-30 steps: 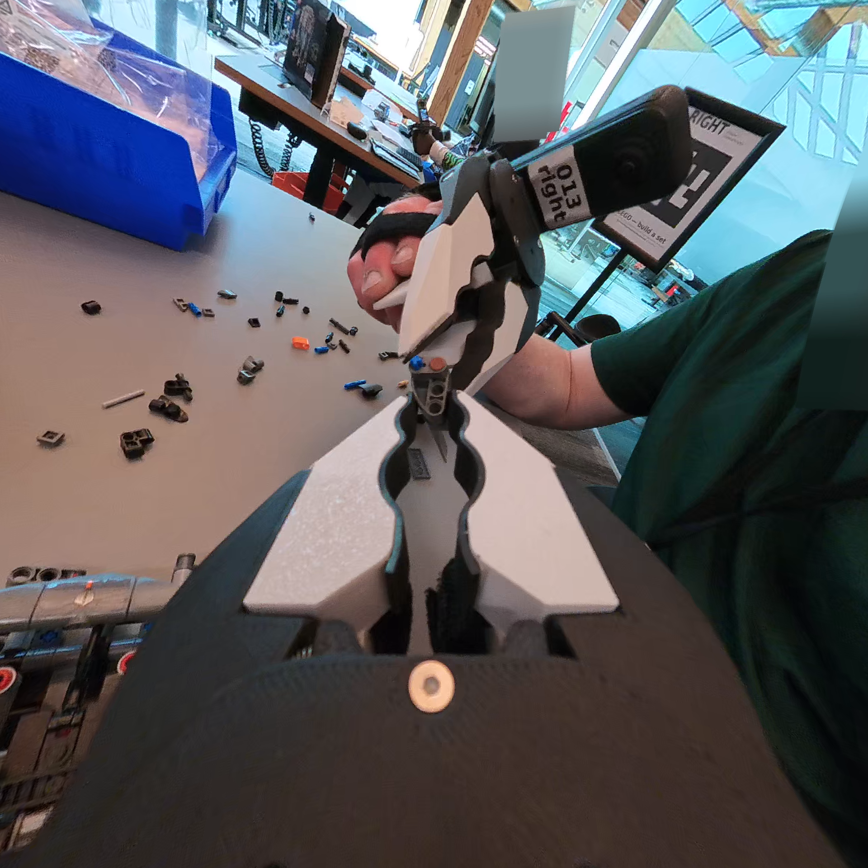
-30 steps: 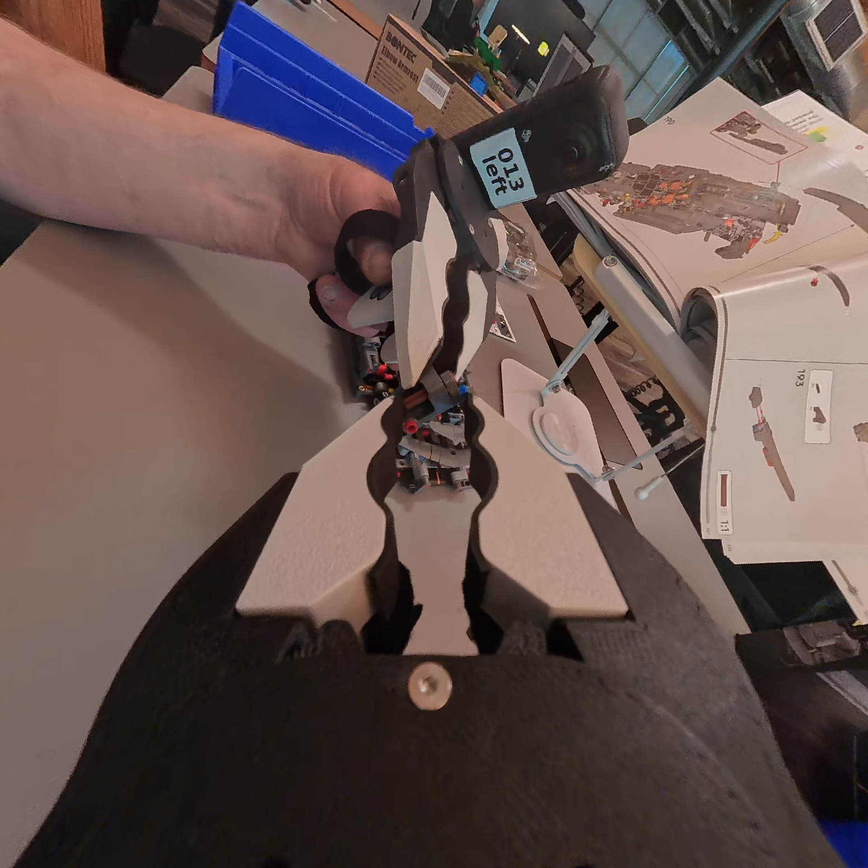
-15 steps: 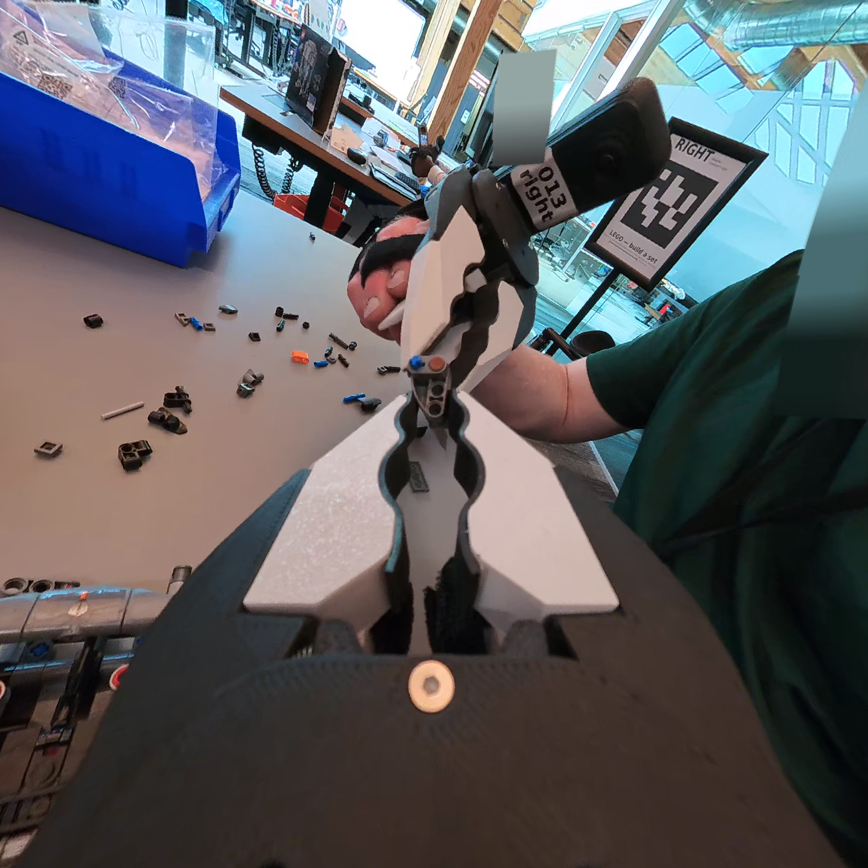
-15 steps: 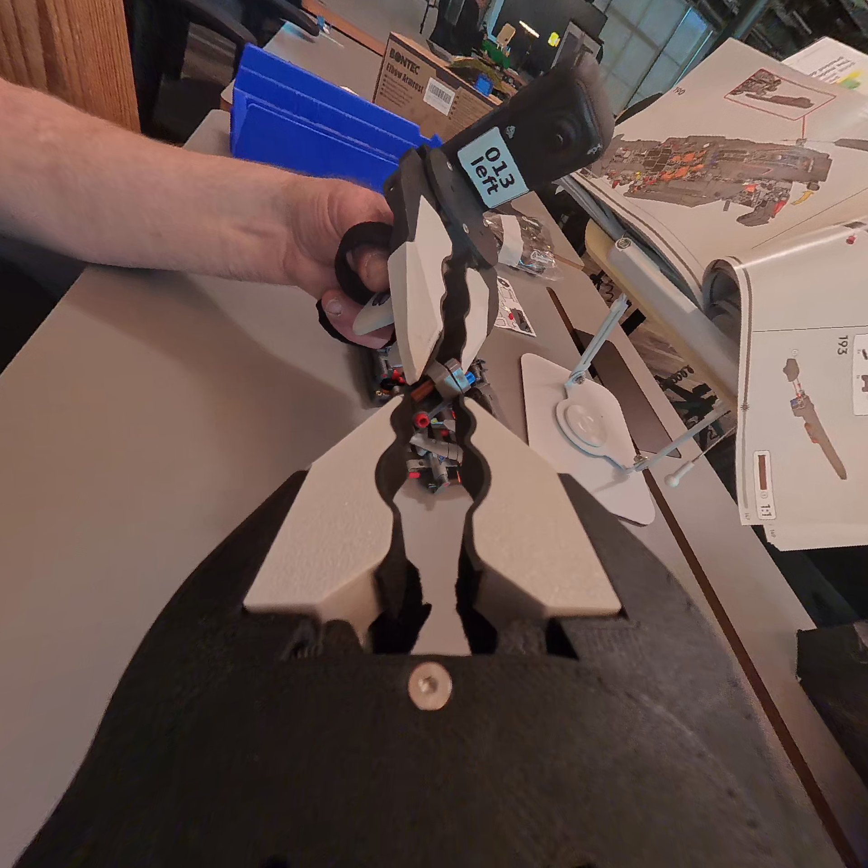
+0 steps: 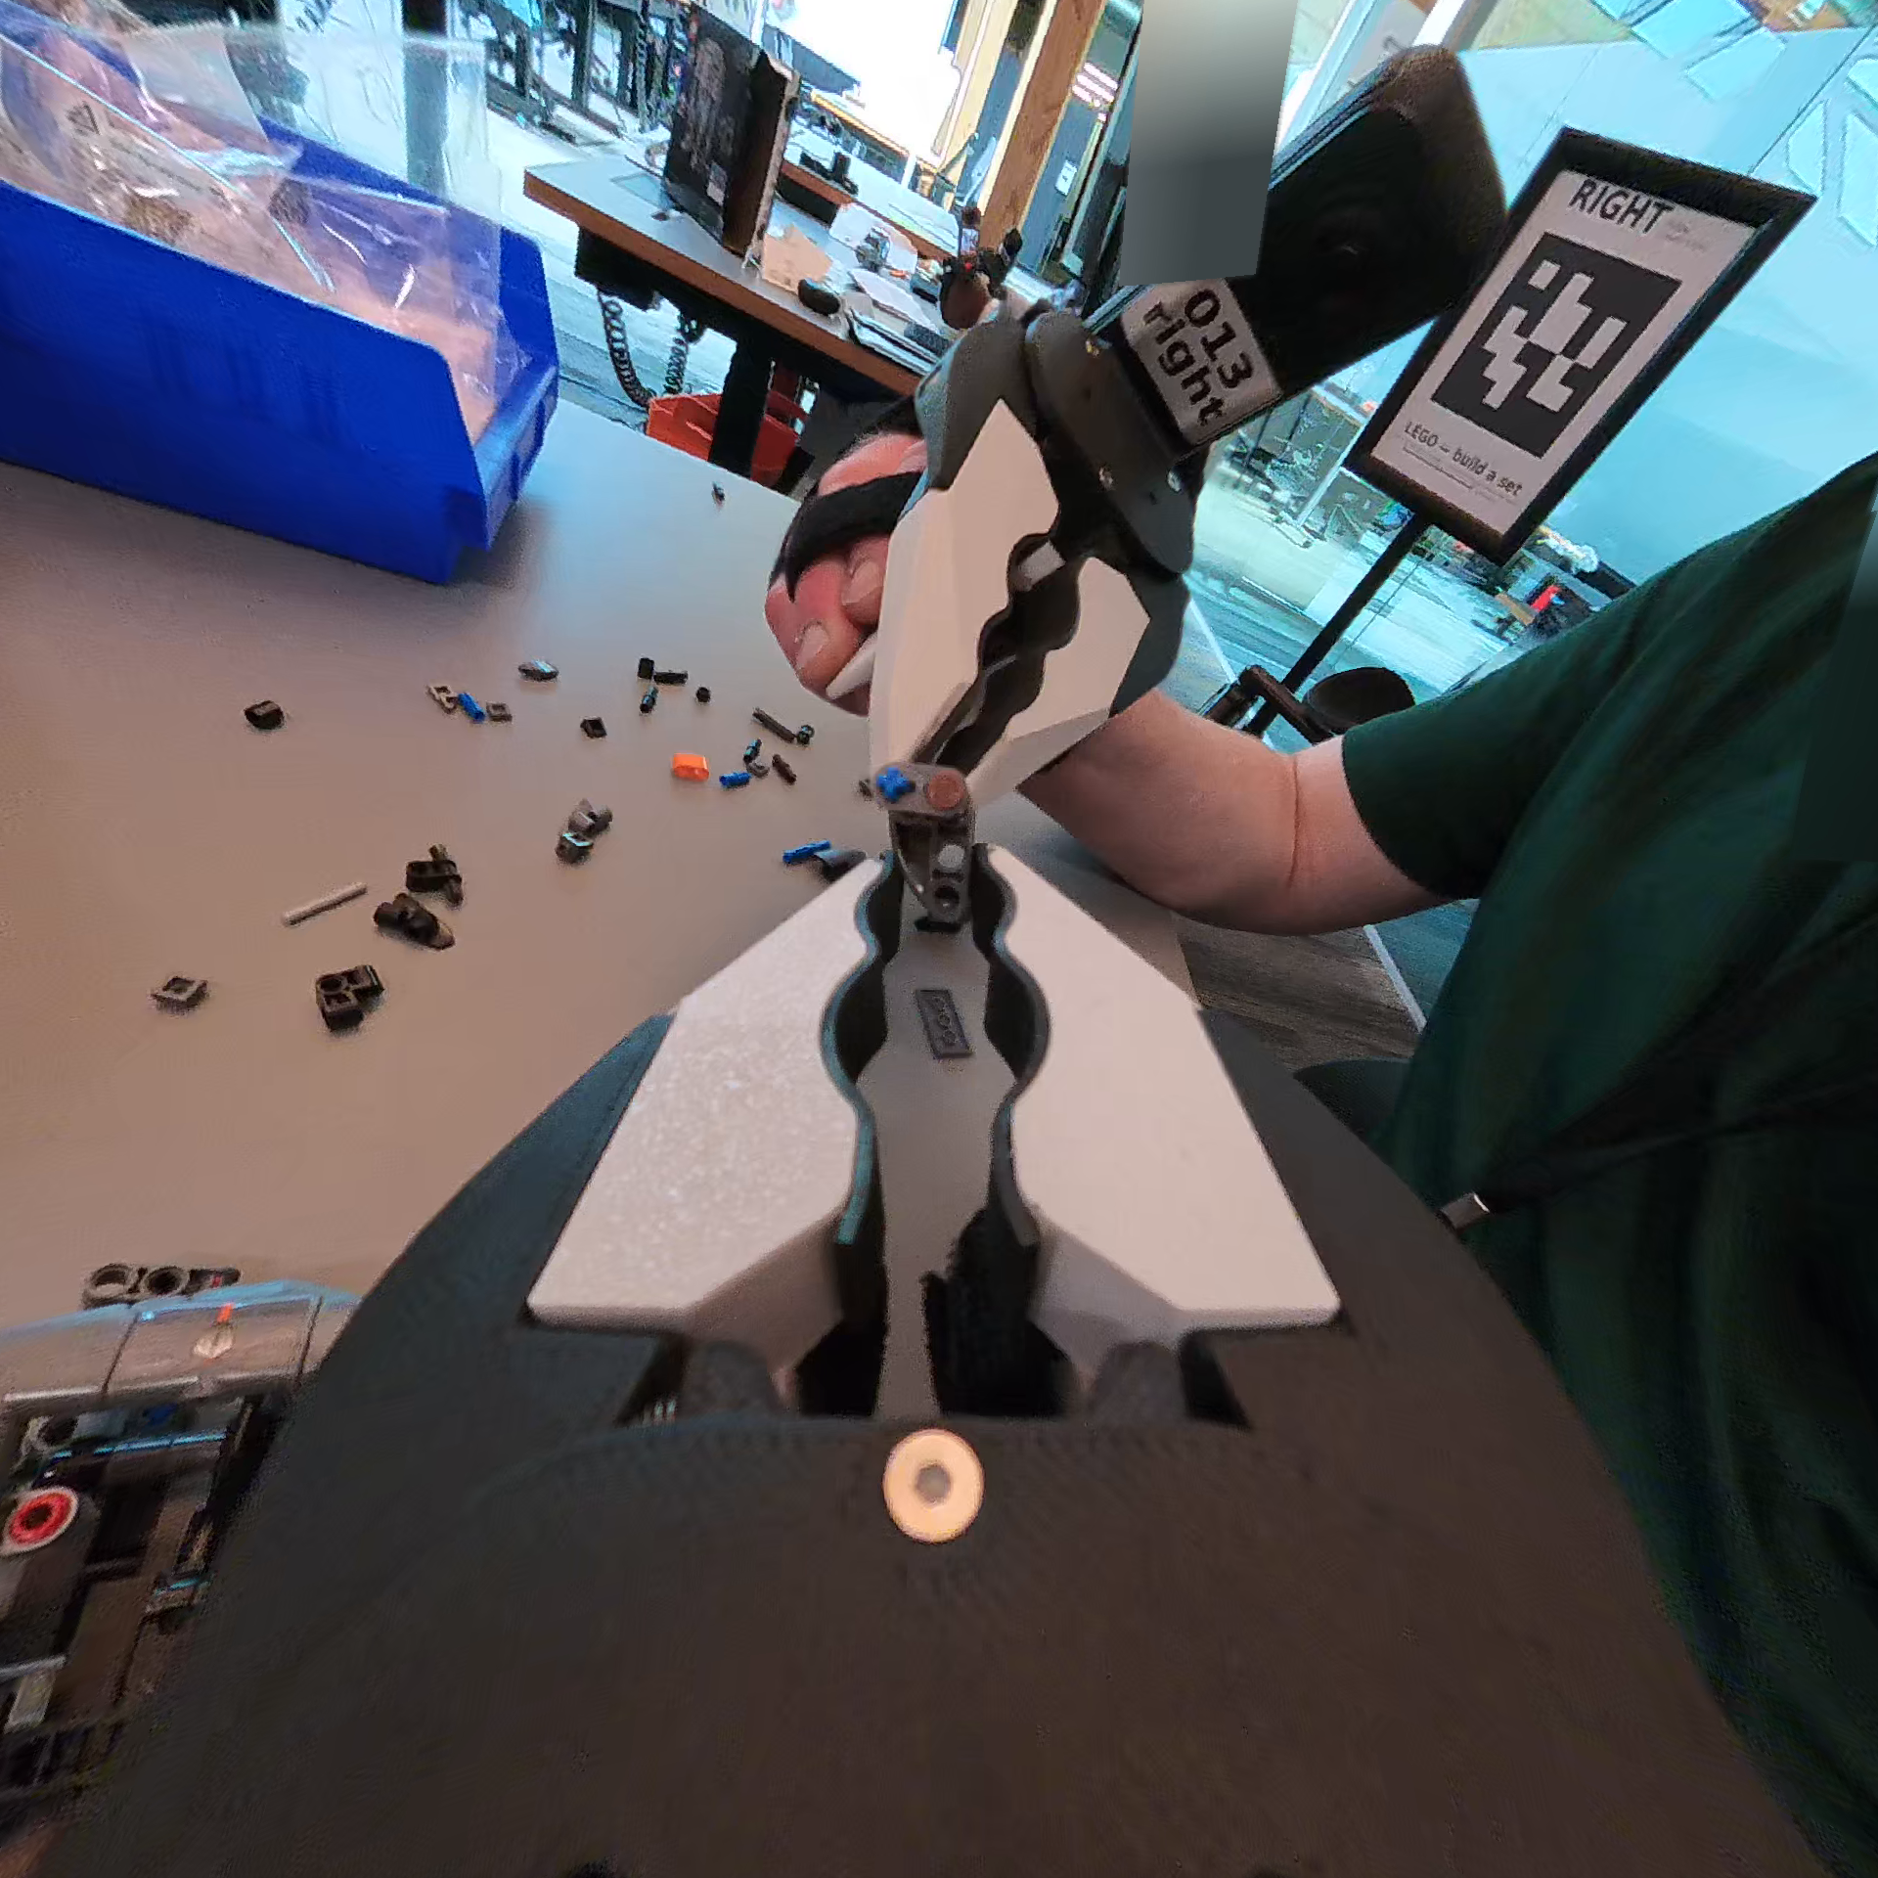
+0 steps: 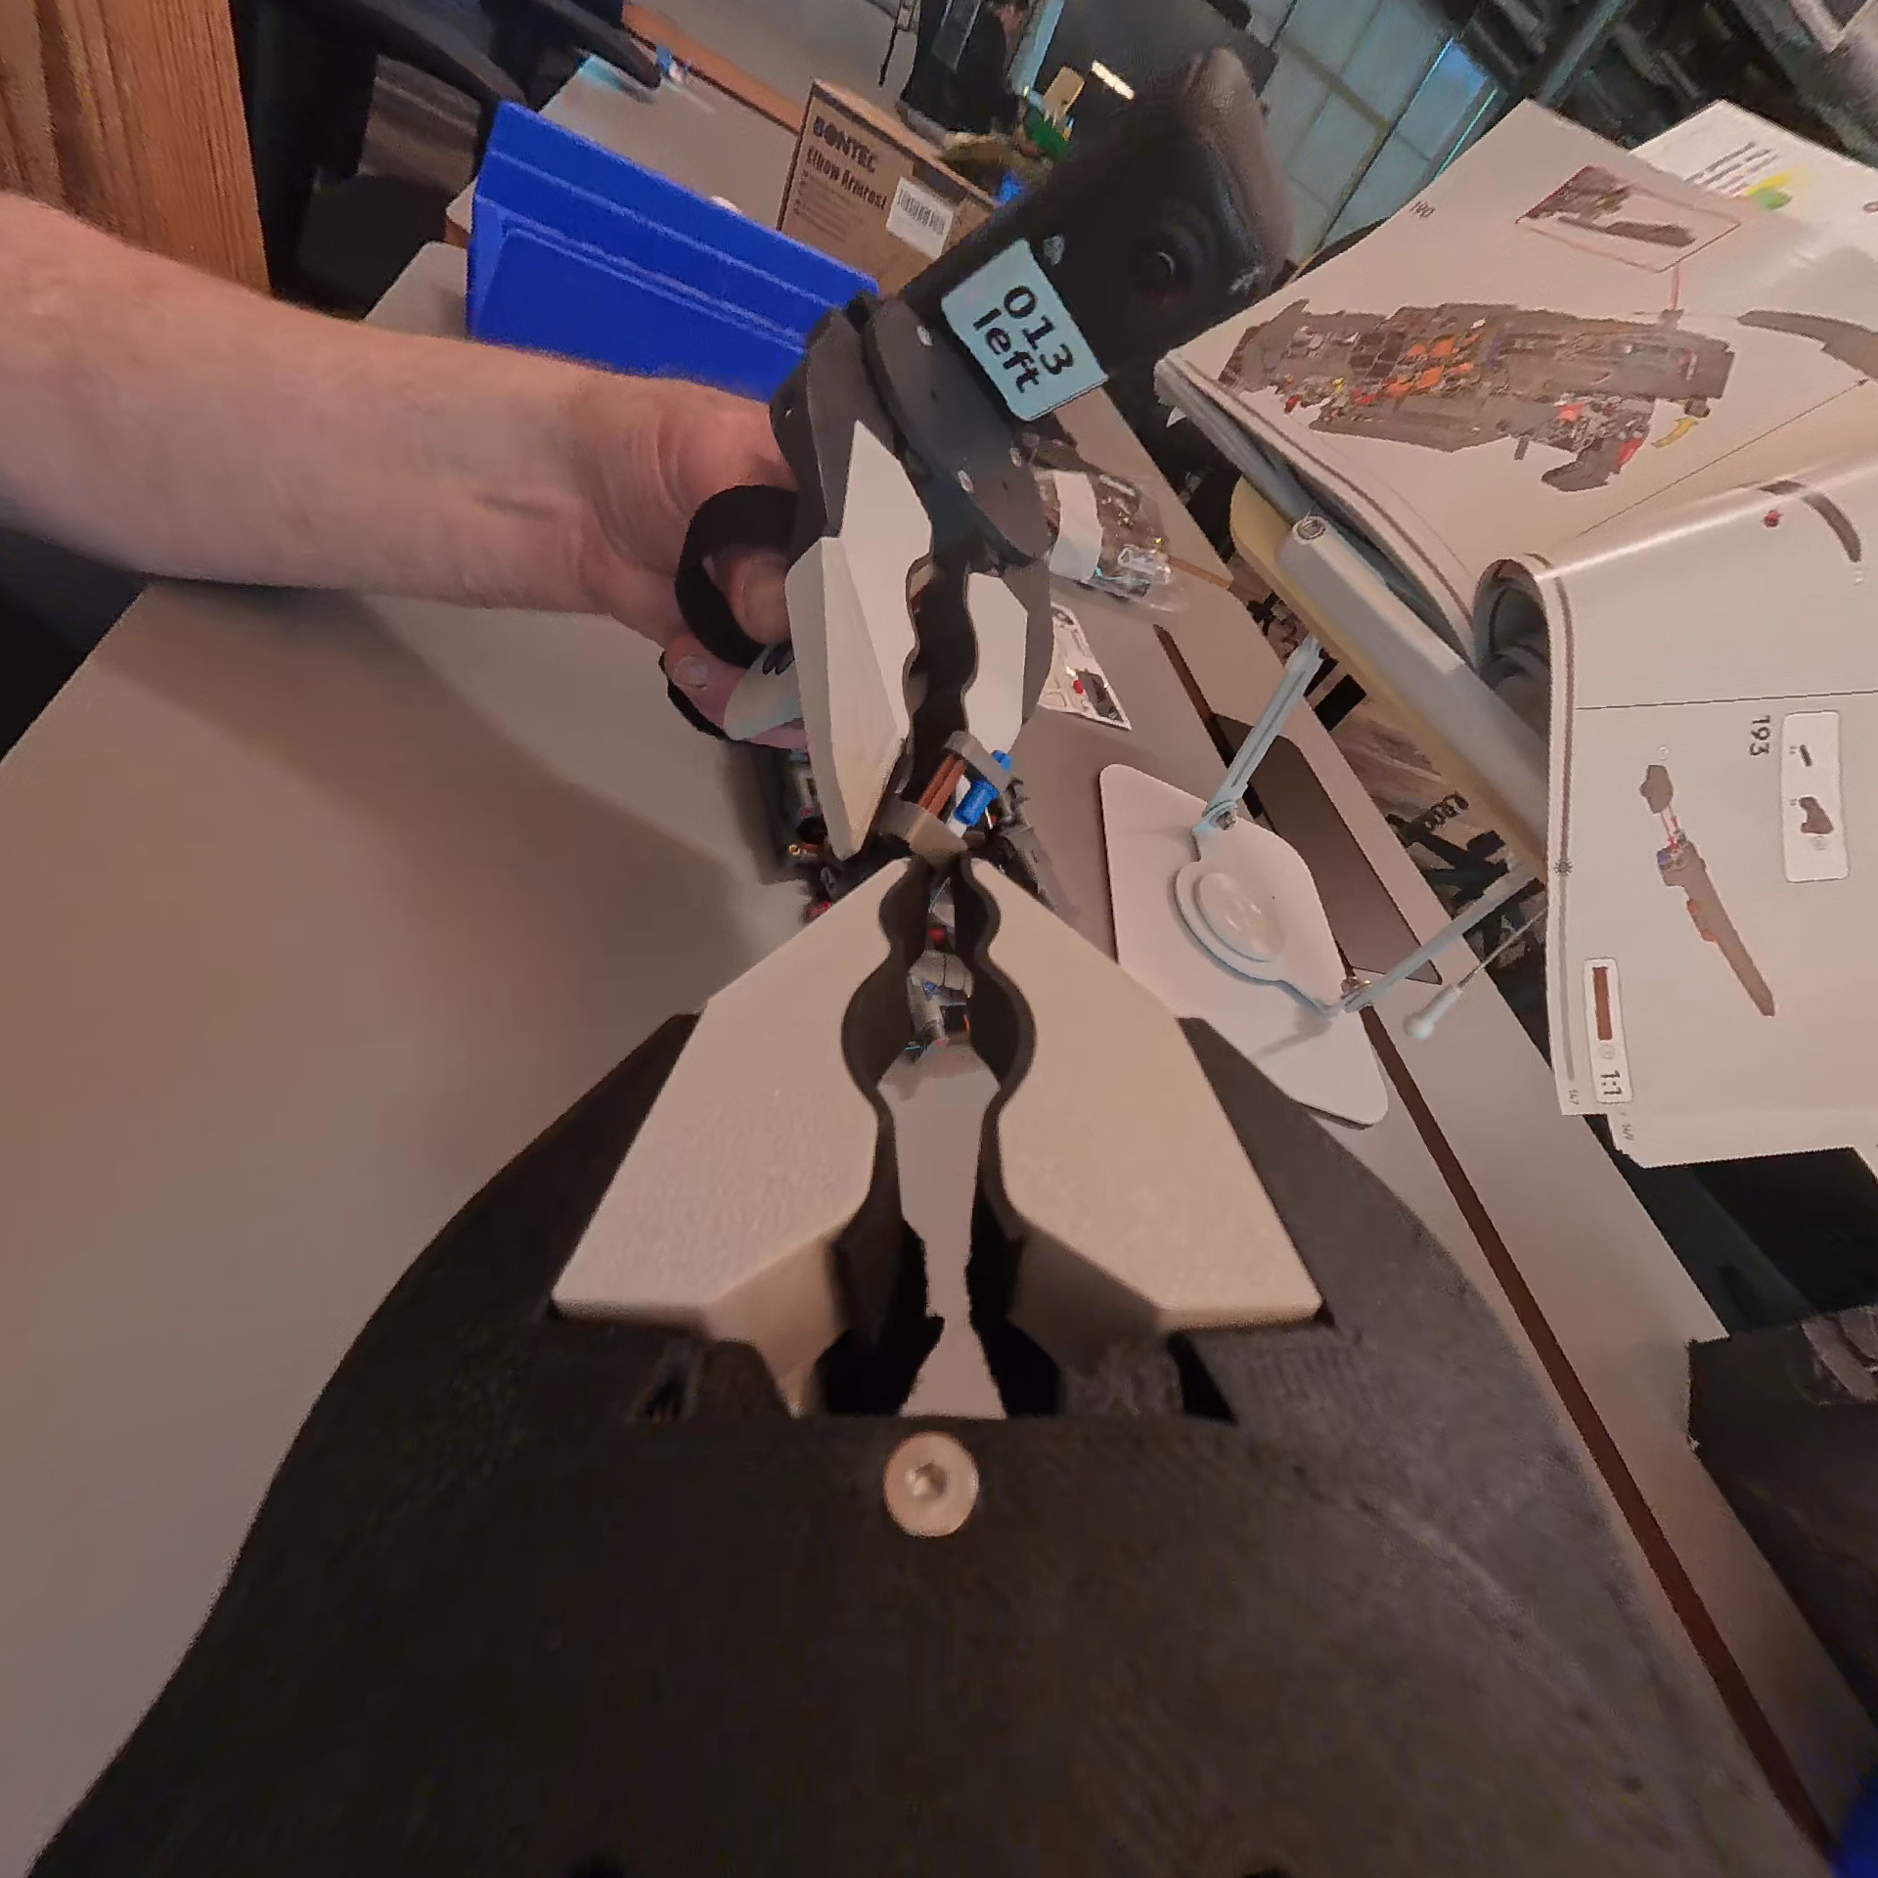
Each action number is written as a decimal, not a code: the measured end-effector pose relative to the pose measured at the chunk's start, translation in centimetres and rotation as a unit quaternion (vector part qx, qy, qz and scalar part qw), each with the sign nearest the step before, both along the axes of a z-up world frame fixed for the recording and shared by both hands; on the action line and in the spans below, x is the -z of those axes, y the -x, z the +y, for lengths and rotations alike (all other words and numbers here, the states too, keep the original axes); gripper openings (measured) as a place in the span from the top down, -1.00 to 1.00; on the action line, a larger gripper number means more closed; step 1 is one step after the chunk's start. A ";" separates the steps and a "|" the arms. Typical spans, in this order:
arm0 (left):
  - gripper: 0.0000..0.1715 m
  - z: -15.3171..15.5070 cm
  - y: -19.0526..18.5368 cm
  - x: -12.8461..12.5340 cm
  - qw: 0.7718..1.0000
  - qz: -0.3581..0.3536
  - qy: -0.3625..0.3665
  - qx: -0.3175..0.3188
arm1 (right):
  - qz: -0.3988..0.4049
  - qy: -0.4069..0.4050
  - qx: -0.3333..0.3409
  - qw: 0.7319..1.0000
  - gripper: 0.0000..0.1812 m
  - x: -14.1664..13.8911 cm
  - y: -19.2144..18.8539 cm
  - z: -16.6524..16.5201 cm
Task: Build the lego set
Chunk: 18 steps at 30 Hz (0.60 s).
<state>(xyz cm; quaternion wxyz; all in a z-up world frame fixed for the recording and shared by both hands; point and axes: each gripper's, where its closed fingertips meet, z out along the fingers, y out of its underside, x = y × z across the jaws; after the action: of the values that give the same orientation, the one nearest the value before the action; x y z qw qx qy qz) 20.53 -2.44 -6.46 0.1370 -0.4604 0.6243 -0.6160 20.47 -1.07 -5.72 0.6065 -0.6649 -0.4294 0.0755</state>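
Observation:
A small grey Technic piece (image 5: 930,833) with a blue pin and a brown axle is held in the air between both grippers. My left gripper (image 5: 933,882) is shut on its lower end. My right gripper (image 5: 920,777) meets it tip to tip from above and pinches the end with the pin and axle. In the right wrist view the right gripper (image 6: 940,866) is nearly closed on the corner of the grey piece (image 6: 930,828), and the left gripper (image 6: 920,803) holds it from the far side. The part-built model (image 6: 940,1001) lies on the table below.
Several loose small parts (image 5: 427,894) lie scattered on the grey table (image 5: 254,1118). A blue bin (image 5: 254,386) stands at the back left. The model's end (image 5: 112,1474) shows at lower left. An open instruction booklet (image 6: 1524,427) on a white stand (image 6: 1250,976) is at the right. The tips of both grippers are at nearly the same place.
My right gripper's fingers have closed in from wide open onto the grey piece. Both grippers have stayed tip to tip while tilting slightly; the left grip is unchanged.

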 end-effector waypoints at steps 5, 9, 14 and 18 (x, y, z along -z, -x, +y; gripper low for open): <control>0.87 0.1 -0.3 0.0 1.000 -0.013 -0.003 -0.008 | 0.025 0.017 -0.005 1.000 0.93 0.0 -0.4 0.1; 0.88 0.1 -0.6 -0.4 0.999 -0.033 -0.027 -0.009 | 0.065 0.039 -0.012 0.997 0.78 -0.2 -0.9 0.2; 0.88 0.0 -1.2 -0.1 0.996 -0.043 -0.068 -0.028 | 0.079 0.065 -0.009 0.995 0.70 0.0 -1.9 0.2; 0.88 0.1 -1.3 -0.1 0.994 -0.051 -0.090 -0.040 | 0.107 0.124 -0.045 0.985 0.66 1.2 -1.6 -0.2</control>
<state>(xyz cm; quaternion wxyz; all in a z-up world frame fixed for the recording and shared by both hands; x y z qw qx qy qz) 21.86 -2.34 -6.35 0.2338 -0.4393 0.6501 -0.5742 22.02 -1.24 -6.92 0.5580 -0.7029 -0.3788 0.2261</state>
